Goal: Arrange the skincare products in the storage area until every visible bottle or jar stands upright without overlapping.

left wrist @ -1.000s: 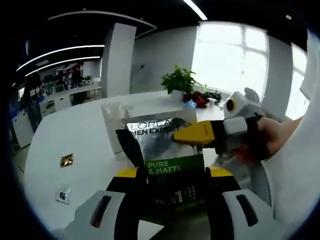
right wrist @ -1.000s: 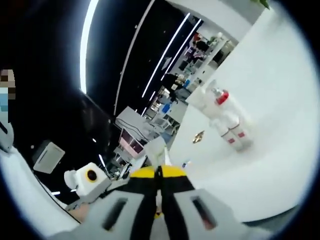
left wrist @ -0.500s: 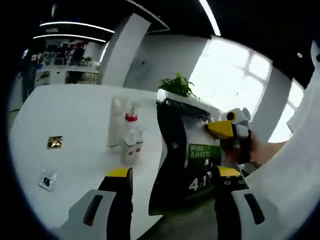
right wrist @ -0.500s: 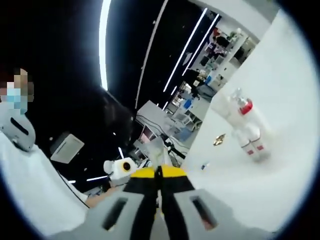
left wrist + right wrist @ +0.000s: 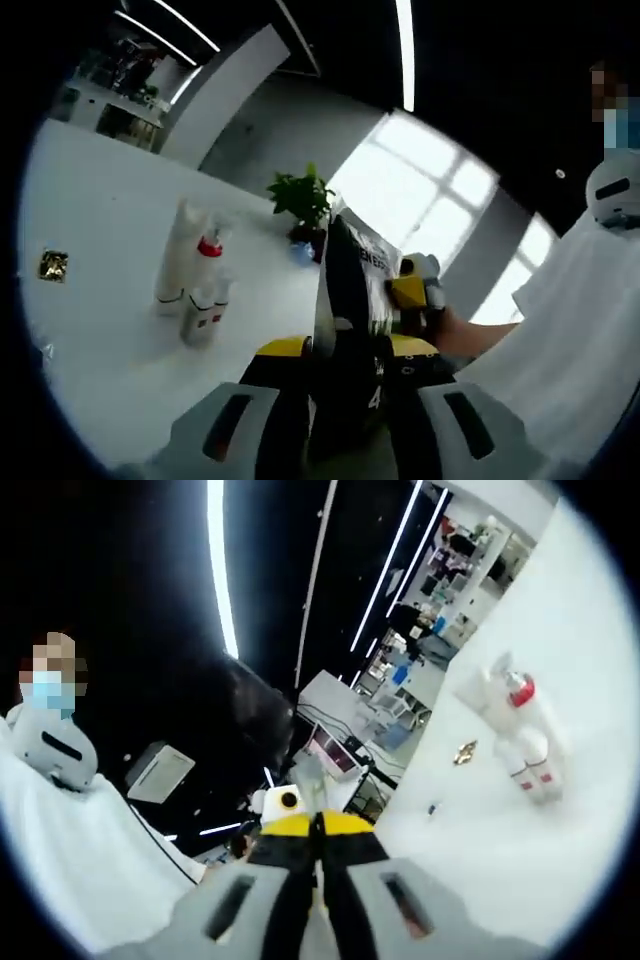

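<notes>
A dark L'Oréal Men Expert pack (image 5: 352, 290) stands edge-on between the jaws of my left gripper (image 5: 347, 347), which are closed against its sides. My right gripper (image 5: 408, 294) comes in from the right and pinches the pack's upper edge. In the right gripper view, my right gripper (image 5: 318, 825) is shut on the thin edge of the pack (image 5: 309, 780). A cluster of white bottles (image 5: 192, 285), one with a red cap, stands upright on the white table (image 5: 110, 200). The same bottles (image 5: 527, 730) appear at the right of the right gripper view.
A small gold square (image 5: 52, 265) (image 5: 465, 752) lies on the table left of the bottles, and a tiny packet (image 5: 432, 807) lies nearer. A potted plant (image 5: 303, 195) stands at the far edge. A person in white (image 5: 560, 330) is close on the right.
My left jaws have closed in from wide apart onto the pack, which has turned edge-on. Both views have tilted, so the bottles sit elsewhere in each picture.
</notes>
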`<state>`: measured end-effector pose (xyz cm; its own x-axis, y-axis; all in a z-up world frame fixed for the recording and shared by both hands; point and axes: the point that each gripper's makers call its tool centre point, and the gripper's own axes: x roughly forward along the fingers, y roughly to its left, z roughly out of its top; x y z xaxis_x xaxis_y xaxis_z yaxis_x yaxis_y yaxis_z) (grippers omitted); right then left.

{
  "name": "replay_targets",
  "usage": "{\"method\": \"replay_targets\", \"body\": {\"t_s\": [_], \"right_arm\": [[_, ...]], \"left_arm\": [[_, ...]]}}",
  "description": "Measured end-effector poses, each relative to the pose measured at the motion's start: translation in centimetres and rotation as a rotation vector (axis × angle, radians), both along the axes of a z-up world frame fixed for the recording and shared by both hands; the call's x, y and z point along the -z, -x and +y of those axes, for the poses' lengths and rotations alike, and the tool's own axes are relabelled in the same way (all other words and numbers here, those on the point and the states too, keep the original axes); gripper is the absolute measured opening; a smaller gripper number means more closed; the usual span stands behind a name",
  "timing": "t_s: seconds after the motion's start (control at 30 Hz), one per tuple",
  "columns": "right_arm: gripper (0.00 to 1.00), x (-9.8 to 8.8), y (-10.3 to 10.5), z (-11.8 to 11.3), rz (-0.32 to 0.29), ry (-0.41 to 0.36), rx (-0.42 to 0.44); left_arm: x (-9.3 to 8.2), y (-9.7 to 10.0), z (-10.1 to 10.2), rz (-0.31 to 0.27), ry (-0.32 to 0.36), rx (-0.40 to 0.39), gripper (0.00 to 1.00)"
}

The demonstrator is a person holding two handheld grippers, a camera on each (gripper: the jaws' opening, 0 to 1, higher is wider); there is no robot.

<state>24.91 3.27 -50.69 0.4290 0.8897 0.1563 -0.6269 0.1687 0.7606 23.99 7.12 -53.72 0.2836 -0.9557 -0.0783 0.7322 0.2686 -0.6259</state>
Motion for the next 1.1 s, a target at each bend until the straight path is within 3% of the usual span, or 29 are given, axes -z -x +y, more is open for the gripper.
{"method": "replay_targets", "body": {"t_s": [0.13, 0.27, 0.4, 0.47, 0.7, 0.83, 0.9, 1.1], "right_arm": [[0.01, -0.3, -0.7, -1.1, -0.015, 0.005, 0.026], [0.02, -0.5, -1.2, -1.3, -0.025, 0.009, 0.049], [0.16, 0.1, -1.7, -1.2, -0.022, 0.039, 0.083], [0.18, 0.5, -1.3, -0.8, -0.020, 0.041, 0.072], [0.29, 1.9, 0.2, 1.2, 0.048, -0.011, 0.043], [0.40, 1.3, 1.0, 2.2, 0.071, -0.091, 0.025], [0.43, 1.2, 1.0, 2.4, 0.067, -0.095, 0.025], [0.26, 0.5, 0.7, 2.2, 0.049, -0.117, 0.028]], "left_arm": [[-0.9, 0.7, -0.3, 0.038, 0.074, 0.019, 0.04], [-1.6, 1.0, -0.6, 0.053, 0.126, 0.006, 0.02], [-2.7, 0.7, -0.4, 0.081, 0.207, -0.032, 0.00], [-3.0, 0.4, -0.1, 0.086, 0.229, -0.047, 0.00], [-5.2, -0.4, 0.9, 0.104, 0.342, -0.086, 0.00], [-6.2, -0.8, 1.1, 0.107, 0.383, -0.103, 0.00], [-6.5, -1.0, 1.1, 0.117, 0.401, -0.105, 0.00], [-5.8, -1.6, 0.7, 0.132, 0.373, -0.130, 0.00]]}}
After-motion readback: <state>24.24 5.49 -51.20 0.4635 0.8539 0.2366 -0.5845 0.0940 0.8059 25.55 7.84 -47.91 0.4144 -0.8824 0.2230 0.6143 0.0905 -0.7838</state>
